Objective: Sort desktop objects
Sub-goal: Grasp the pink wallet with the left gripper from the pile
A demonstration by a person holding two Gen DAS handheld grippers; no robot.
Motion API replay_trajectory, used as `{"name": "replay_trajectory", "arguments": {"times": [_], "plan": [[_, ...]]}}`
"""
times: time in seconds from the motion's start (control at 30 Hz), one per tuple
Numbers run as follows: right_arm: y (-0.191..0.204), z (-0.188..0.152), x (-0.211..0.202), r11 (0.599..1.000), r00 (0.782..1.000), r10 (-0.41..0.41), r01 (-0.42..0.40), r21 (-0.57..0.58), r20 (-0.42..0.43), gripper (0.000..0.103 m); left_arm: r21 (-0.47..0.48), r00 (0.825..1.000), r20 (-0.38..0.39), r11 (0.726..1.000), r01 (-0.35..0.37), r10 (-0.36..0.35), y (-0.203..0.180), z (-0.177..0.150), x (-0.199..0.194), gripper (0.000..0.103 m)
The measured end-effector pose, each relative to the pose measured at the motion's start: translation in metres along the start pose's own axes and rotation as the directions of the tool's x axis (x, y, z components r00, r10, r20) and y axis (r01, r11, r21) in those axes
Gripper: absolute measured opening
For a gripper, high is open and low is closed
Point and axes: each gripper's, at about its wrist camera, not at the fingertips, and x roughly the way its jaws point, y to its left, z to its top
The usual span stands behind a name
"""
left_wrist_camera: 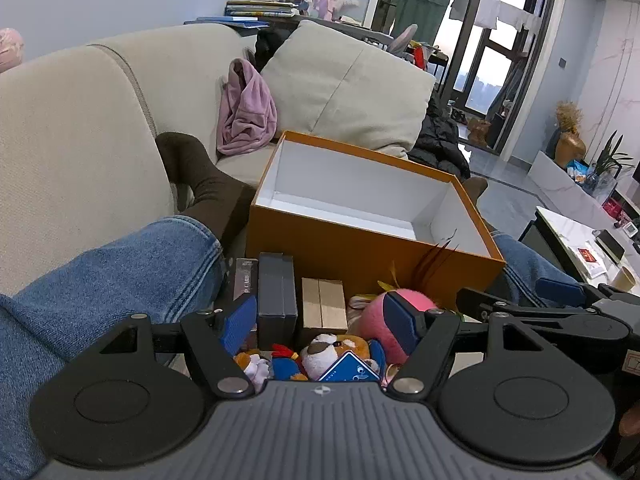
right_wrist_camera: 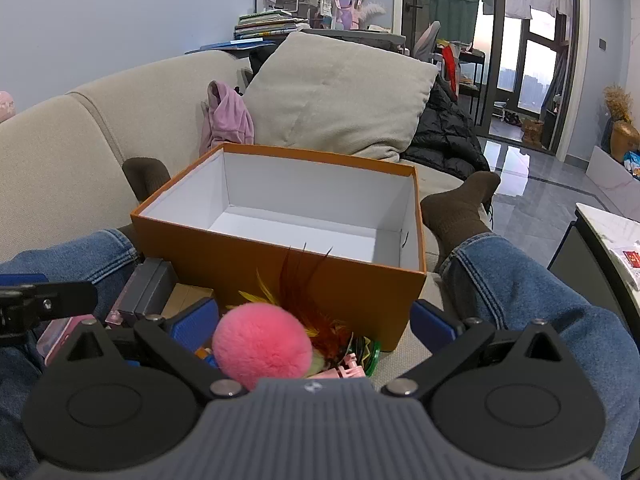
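Both claws stand wide apart and hold nothing: the left claw (left_wrist_camera: 320, 320) over the plush dog (left_wrist_camera: 332, 354), the right claw (right_wrist_camera: 314, 326) over the pink pompom (right_wrist_camera: 262, 346). The orange box (right_wrist_camera: 280, 268) sits on the sofa (right_wrist_camera: 100, 140) just behind this pile, between the person's legs.

Both wrist cameras look forward and downward, close over the person's lap. They share the orange box (left_wrist_camera: 360, 256) (right_wrist_camera: 280, 276) and the sofa (left_wrist_camera: 72, 128) (right_wrist_camera: 80, 140).

A beige fabric sofa (right_wrist_camera: 80, 140) carries everything. On its seat, between a person's jeans-clad legs (right_wrist_camera: 540, 300), stands an open orange cardboard box with white inside (right_wrist_camera: 280, 264). Against the backrest lean a large beige cushion (right_wrist_camera: 340, 96) and a crumpled lilac garment (right_wrist_camera: 226, 120).
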Motion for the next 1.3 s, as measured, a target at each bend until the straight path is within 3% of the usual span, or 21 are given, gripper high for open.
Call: {"name": "replay_trajectory", "arguments": {"times": [0.4, 0.57, 0.7, 0.83, 0.87, 0.93, 1.07, 1.13, 1.3], "plan": [[0.000, 0.000, 0.000, 1.000, 1.000, 0.002, -0.002, -0.003, 0.000, 0.102, 0.000, 1.000, -0.006, 1.000, -0.008, 0.008, 0.002, -0.001, -0.001, 0.082], [0.003, -0.004, -0.004, 0.999, 0.998, 0.000, 0.003, -0.048, 0.063, 0.102, -0.018, 0.999, -0.018, 0.999, -0.034, 0.034, 0.011, 0.001, -0.001, 0.082], [-0.004, -0.011, -0.007, 0.995, 0.985, 0.103, -0.101, -0.023, 0.139, 0.102, -0.056, 0.996, -0.056, 0.996, -0.071, 0.068, 0.025, 0.003, 0.003, 0.076], [0.000, -0.005, 0.001, 0.985, 0.985, 0.162, -0.158, -0.062, 0.062, 0.101, -0.047, 0.994, -0.082, 0.996, -0.073, 0.069, 0.029, 0.003, 0.007, 0.071], [0.003, -0.004, 0.003, 0.983, 0.985, 0.166, -0.162, -0.083, 0.054, 0.098, -0.041, 0.994, -0.089, 0.996, -0.073, 0.069, 0.030, 0.003, 0.008, 0.069], [0.010, -0.003, 0.007, 0.976, 0.981, 0.191, -0.186, -0.114, 0.036, 0.077, -0.032, 0.992, -0.100, 0.997, -0.077, 0.074, 0.031, 0.003, 0.011, 0.061], [0.019, 0.002, 0.015, 0.955, 0.964, 0.267, -0.265, -0.133, -0.007, 0.066, -0.005, 0.990, -0.108, 0.996, -0.091, 0.090, 0.035, 0.008, 0.014, 0.054], [0.025, 0.007, 0.021, 0.944, 0.955, 0.294, -0.295, -0.147, -0.027, 0.054, -0.001, 0.987, -0.116, 0.993, -0.114, 0.113, 0.041, 0.011, 0.016, 0.052], [0.043, 0.014, 0.032, 0.913, 0.929, 0.365, -0.371, -0.172, -0.065, 0.052, 0.047, 0.978, -0.171, 0.992, -0.115, 0.122, 0.049, 0.011, 0.011, 0.056]]}}
